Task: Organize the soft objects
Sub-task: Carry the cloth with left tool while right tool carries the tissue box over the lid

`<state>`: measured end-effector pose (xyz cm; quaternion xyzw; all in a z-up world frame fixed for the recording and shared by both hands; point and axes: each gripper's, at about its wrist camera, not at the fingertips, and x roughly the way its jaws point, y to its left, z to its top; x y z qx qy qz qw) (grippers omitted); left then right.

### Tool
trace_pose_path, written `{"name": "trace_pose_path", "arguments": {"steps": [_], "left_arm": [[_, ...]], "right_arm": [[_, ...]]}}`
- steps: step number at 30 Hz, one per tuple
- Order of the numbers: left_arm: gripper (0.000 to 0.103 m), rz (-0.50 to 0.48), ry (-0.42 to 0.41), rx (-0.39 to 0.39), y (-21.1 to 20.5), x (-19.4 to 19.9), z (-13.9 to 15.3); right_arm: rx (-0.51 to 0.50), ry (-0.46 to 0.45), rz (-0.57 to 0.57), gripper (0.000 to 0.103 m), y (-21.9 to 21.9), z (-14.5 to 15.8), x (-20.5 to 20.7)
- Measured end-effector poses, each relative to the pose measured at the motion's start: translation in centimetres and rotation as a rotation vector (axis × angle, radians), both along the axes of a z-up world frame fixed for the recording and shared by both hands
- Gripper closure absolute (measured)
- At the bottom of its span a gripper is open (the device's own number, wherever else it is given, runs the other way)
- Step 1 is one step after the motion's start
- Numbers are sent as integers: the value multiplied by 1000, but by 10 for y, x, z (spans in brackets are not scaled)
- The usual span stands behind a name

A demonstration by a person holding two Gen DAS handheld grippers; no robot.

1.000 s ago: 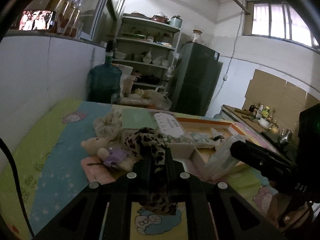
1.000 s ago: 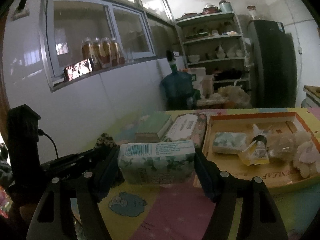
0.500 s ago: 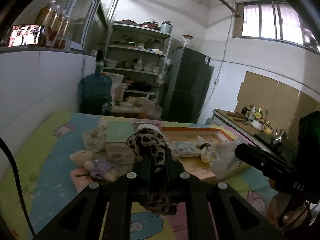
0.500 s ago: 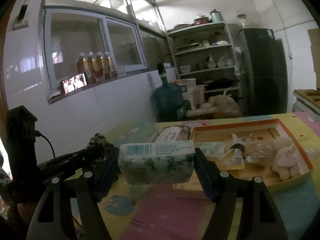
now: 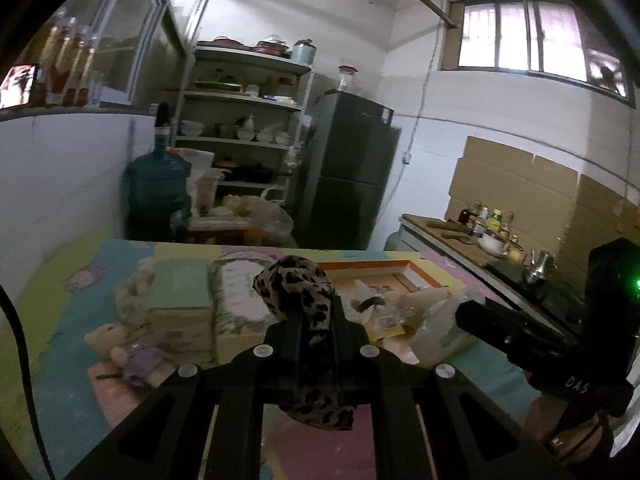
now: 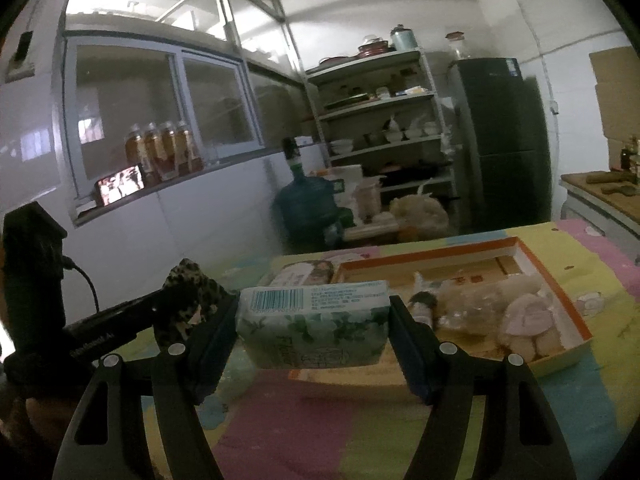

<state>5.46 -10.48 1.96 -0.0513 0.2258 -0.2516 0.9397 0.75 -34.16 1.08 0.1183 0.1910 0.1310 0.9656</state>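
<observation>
above table: left gripper (image 5: 313, 322) pinches leopard-print cloth (image 5: 298, 292); right gripper (image 6: 313, 330) clamps green floral tissue pack (image 6: 314, 330).

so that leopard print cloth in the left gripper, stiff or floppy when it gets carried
Probably floppy: the leopard print cloth bunches above the shut left gripper and its tail hangs limp below. Likely light too, since a thin pinch holds it. It may snag or drag when set down.

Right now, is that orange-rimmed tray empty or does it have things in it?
Not empty. The tray holds a plush toy, a small bottle and clear wrapped items.
</observation>
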Motion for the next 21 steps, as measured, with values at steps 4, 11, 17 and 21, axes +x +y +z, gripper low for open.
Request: {"name": "trace_pose_path", "arguments": {"steps": [4, 11, 17, 21], "left_arm": [[91, -39, -1, -4, -18, 9, 2], [91, -106, 14, -10, -51, 23, 0], [91, -148, 43, -10, -75, 30, -9], [91, -164, 62, -9, -85, 34, -15]], "right_arm": [[-6, -6, -35, 29, -15, 1, 2], [-8, -6, -105, 29, -45, 0, 7], [-12, 14, -151, 29, -66, -6, 9], [-13, 26, -167, 29, -75, -11, 9]]}}
